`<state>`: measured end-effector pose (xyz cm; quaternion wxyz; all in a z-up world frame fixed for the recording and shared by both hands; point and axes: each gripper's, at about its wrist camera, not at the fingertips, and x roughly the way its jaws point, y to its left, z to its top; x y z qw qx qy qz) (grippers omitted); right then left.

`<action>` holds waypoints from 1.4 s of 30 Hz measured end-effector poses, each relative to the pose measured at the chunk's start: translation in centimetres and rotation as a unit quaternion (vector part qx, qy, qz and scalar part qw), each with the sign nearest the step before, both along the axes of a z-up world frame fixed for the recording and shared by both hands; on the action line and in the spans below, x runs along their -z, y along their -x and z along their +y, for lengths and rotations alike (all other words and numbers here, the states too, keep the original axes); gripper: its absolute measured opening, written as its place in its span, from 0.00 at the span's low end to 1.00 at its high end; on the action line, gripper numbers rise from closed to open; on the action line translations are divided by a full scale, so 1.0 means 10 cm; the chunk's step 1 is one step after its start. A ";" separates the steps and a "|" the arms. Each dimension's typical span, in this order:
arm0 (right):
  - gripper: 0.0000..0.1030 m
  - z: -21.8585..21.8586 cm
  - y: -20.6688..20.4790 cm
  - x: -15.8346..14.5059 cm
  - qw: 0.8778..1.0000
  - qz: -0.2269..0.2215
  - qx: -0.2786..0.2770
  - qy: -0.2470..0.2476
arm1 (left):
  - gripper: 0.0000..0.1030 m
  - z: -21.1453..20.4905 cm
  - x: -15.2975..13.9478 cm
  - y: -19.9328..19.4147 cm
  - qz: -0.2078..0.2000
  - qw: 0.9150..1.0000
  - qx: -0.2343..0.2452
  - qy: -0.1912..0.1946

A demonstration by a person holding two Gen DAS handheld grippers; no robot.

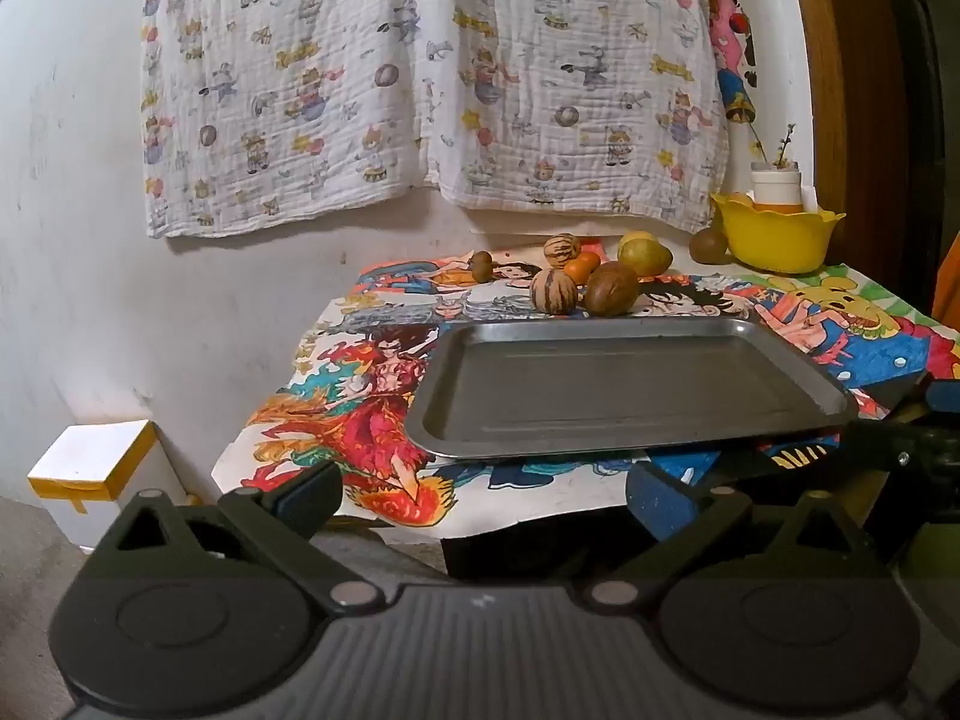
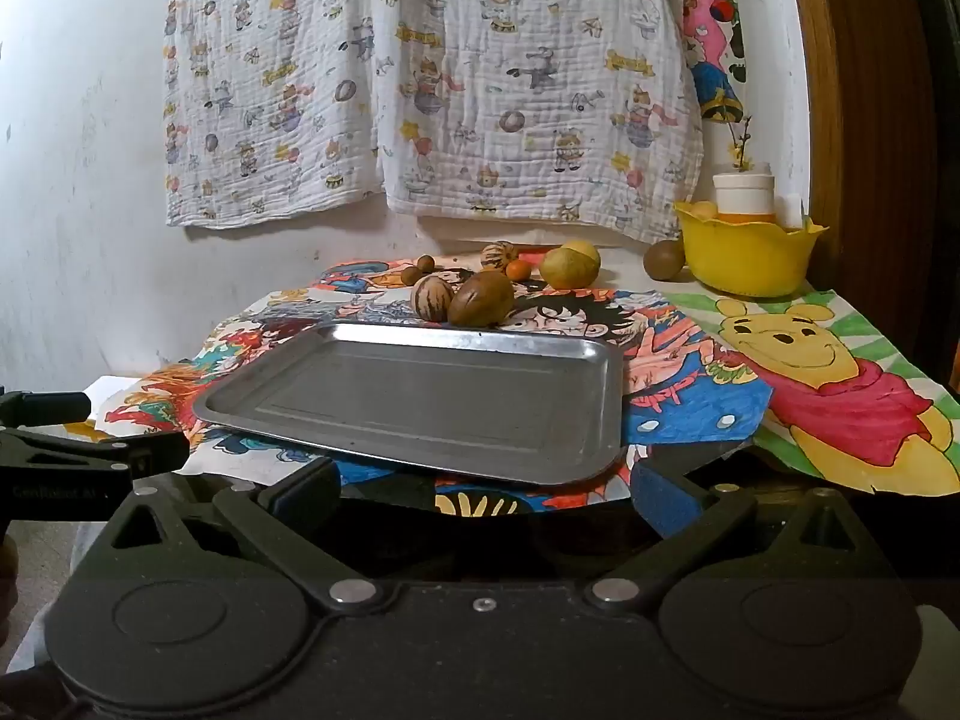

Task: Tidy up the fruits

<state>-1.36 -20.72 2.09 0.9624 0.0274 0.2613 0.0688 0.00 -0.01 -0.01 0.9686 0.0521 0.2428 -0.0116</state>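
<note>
An empty steel tray (image 1: 630,420) (image 2: 420,420) lies on the cartoon-print table cover. Behind it sit several fruits: a brown oval fruit (image 1: 611,289) (image 2: 480,298), two striped round fruits (image 1: 553,292) (image 2: 430,298), a small orange (image 1: 581,269) (image 2: 518,269), yellow-green fruits (image 1: 645,255) (image 2: 569,267), small brown ones (image 1: 480,266) (image 2: 418,269) and a kiwi (image 1: 708,246) (image 2: 663,259). My left gripper (image 1: 483,501) is open and empty before the table's front edge. My right gripper (image 2: 486,489) is open and empty, just short of the tray's near rim.
A yellow bowl (image 1: 777,240) (image 2: 747,258) holding white jars stands at the back right beside a wooden post. A patterned cloth hangs on the wall behind. A white box (image 1: 96,474) stands on the floor to the left. The left gripper shows at the right view's left edge (image 2: 90,462).
</note>
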 end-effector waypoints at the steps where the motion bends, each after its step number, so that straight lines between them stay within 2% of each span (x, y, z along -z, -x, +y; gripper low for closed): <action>1: 0.99 0.00 0.00 0.00 1.000 -0.001 -0.001 0.003 | 1.00 0.00 0.00 0.00 0.000 1.000 0.000 -0.001; 42: 0.99 0.01 0.01 -0.02 1.000 -0.002 -0.001 0.005 | 1.00 0.00 0.00 0.00 -0.003 1.000 0.000 -0.006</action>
